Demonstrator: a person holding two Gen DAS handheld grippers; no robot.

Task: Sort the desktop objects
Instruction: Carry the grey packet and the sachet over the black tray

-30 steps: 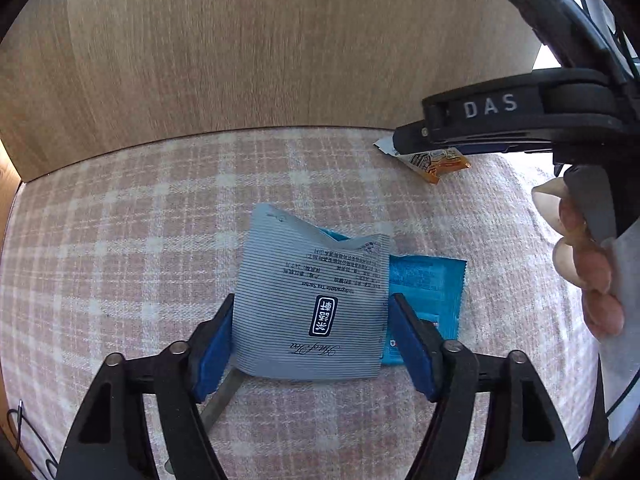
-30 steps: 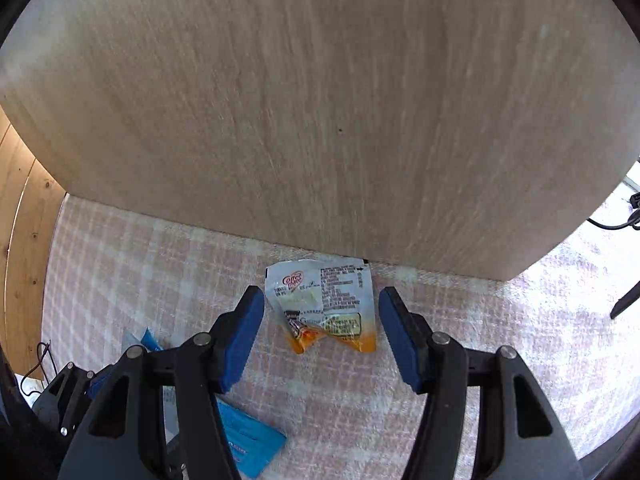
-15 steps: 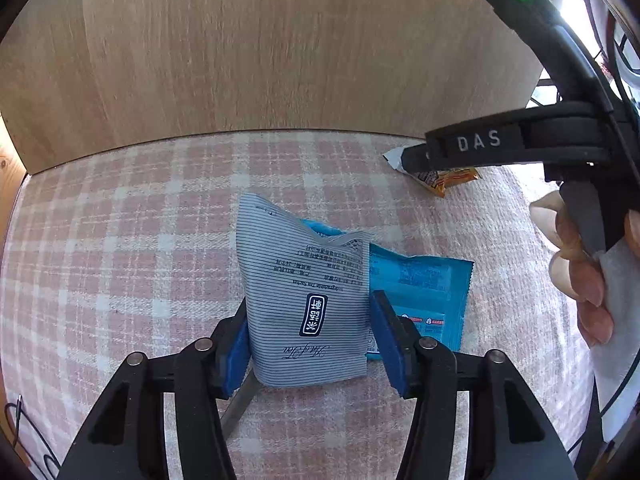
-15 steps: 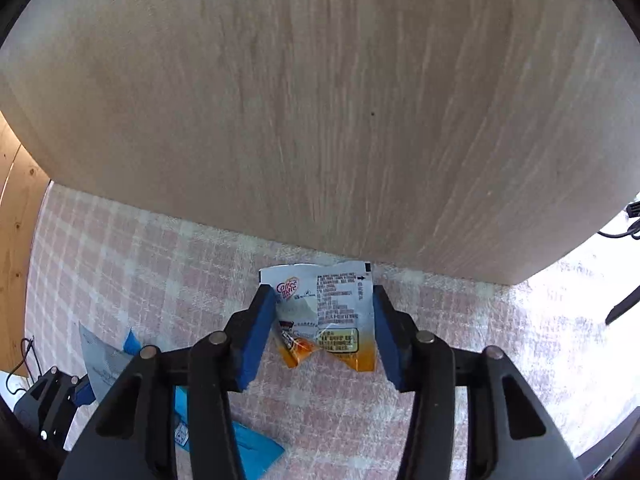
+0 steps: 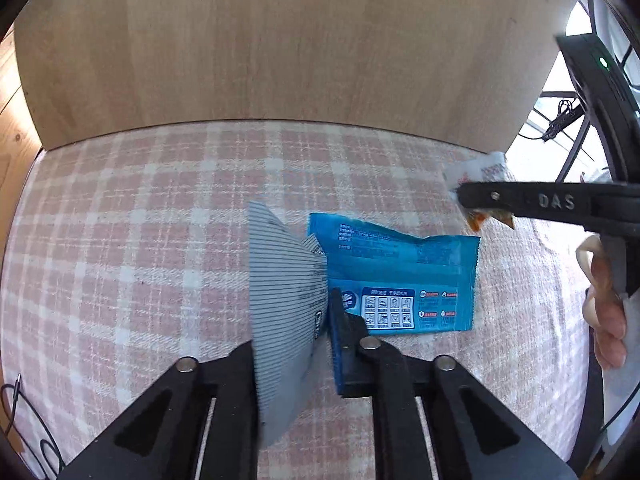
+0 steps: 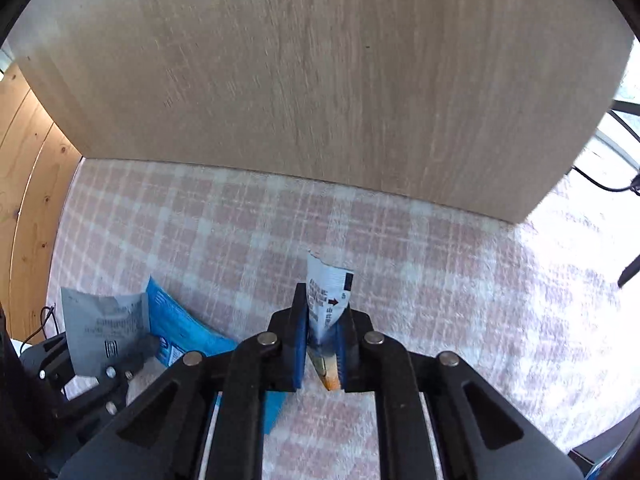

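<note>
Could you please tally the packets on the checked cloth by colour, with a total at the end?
Grey striped packet, pinched in the left gripper: 1
Blue packet, lying flat on the cloth: 1
White-and-orange sachet, pinched in the right gripper: 1
Total: 3 packets
</note>
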